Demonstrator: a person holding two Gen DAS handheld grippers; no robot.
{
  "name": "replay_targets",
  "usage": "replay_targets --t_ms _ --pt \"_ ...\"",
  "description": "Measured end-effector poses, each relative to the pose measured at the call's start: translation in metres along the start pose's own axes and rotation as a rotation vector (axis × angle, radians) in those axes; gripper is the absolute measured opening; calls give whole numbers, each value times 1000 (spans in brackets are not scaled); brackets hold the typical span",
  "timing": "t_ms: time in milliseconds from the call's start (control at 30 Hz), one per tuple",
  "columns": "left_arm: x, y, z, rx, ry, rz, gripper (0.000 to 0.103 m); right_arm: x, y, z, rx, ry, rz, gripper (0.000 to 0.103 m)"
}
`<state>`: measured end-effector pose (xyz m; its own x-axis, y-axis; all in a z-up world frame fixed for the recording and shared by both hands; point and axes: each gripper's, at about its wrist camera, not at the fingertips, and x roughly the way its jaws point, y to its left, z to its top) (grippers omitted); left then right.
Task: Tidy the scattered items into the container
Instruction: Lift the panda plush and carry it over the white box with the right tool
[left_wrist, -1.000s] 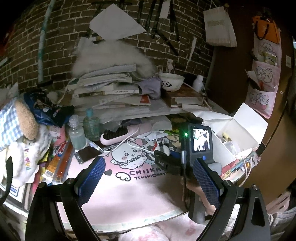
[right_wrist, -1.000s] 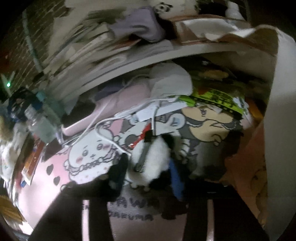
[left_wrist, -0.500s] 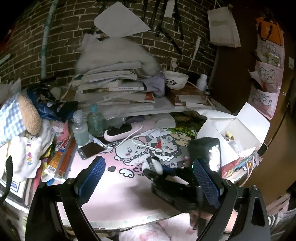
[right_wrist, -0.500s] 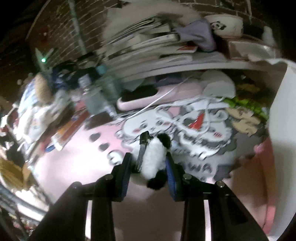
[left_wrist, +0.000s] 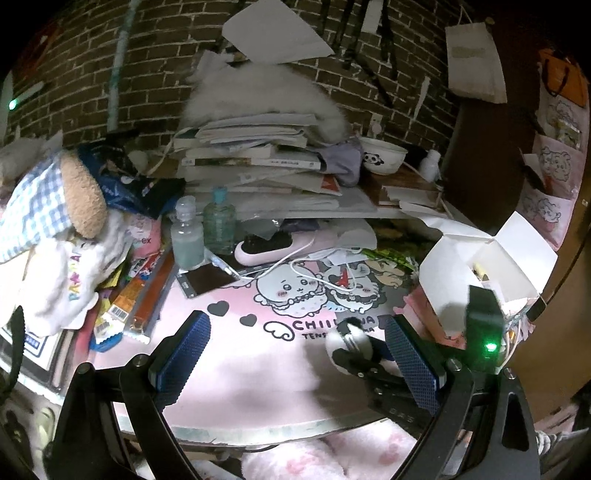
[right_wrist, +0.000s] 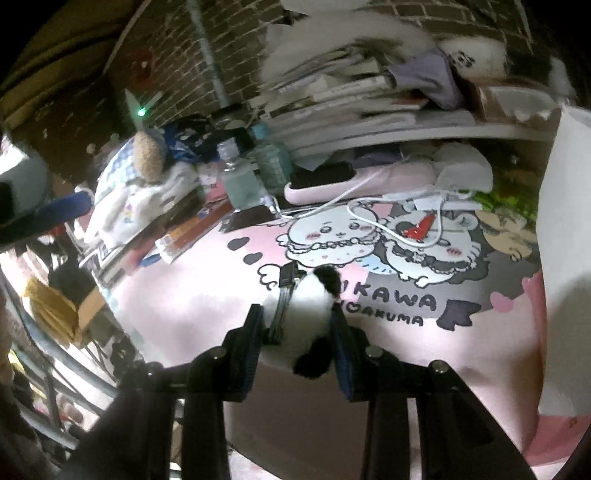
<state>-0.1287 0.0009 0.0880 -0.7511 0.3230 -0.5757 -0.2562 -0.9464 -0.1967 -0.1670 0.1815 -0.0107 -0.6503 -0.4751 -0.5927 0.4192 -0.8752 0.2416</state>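
The right gripper (right_wrist: 297, 326) has its jaws pinched on a small fluffy black-and-white panda plush charm (right_wrist: 308, 314), one dark pad on each flank of the soft body, so the toy sits squarely between them with its black ear poking forward past the fingertips and a black paw hanging below. A dark metal clip (right_wrist: 284, 295) on the charm lies against the left pad, caught in the pinch or just beside it; which of the two I cannot tell. Holding the plush across its middle looks sensible, since the fur compresses and a grip on an ear or the clip would let it swing. It appears to be held a little above the pink cartoon-printed mat (right_wrist: 207, 306) covering the desk, not resting on it, which suggests the carry phase of the tidy. The open white cardboard box (left_wrist: 491, 273), the likely container, stands at the right edge of the desk, just beside the right gripper, so a short move to the right and over its wall would probably finish this item. The left gripper (left_wrist: 295, 354) hangs empty with its blue-padded jaws spread wide over the near part of the mat, apparently kept clear. Further out, a looped white cable (right_wrist: 373, 225) and a pink hairbrush (left_wrist: 273, 249) lie loose before the stack of books (left_wrist: 255, 155).
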Motion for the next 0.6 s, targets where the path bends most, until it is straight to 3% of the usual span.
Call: replay_targets --t_ms 333,467,600 --pt "3 5 -3 -12 10 6 95 -82 21 33 -67 -181 18 32" --pt "7 1 -3 -4 16 -1 95 -127 7 49 -67 -254 -46 32" --pt "10 -2 -2 -6 13 -8 95 -161 -27 63 -35 -272 -151 32"
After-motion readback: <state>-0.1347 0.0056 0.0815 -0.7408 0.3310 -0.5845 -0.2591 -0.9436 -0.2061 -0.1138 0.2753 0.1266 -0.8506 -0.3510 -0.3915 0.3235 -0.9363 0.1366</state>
